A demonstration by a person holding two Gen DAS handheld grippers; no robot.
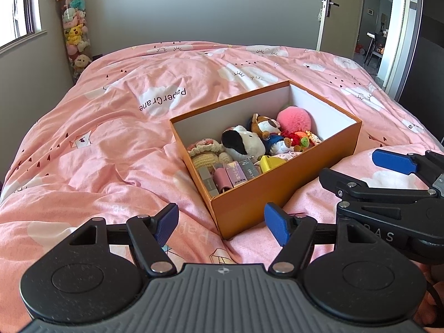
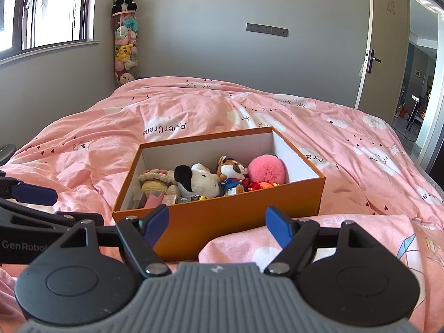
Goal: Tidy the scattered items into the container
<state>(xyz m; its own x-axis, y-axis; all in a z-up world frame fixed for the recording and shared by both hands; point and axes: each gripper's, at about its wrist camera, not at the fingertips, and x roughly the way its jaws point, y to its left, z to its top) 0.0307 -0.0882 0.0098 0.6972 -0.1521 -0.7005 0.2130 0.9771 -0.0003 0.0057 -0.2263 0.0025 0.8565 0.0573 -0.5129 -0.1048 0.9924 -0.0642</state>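
Plush toys [image 1: 244,141] fill the rectangular orange cardboard box [image 1: 266,194] on the bed, just beyond the left gripper [image 1: 220,223] and right gripper [image 2: 216,226], both spread wide and empty.

Open orange box [image 1: 277,194] sits just ahead of both tools, top uncovered. Its near half is packed with plush toys [image 1: 244,144] and small cases [image 1: 236,173]; far end past the pink pompom [image 1: 294,120] is bare. Bed [image 1: 111,138] left of the left tool [image 1: 222,223] lies unobstructed. Right tool [image 2: 217,227] faces the box's near wall.
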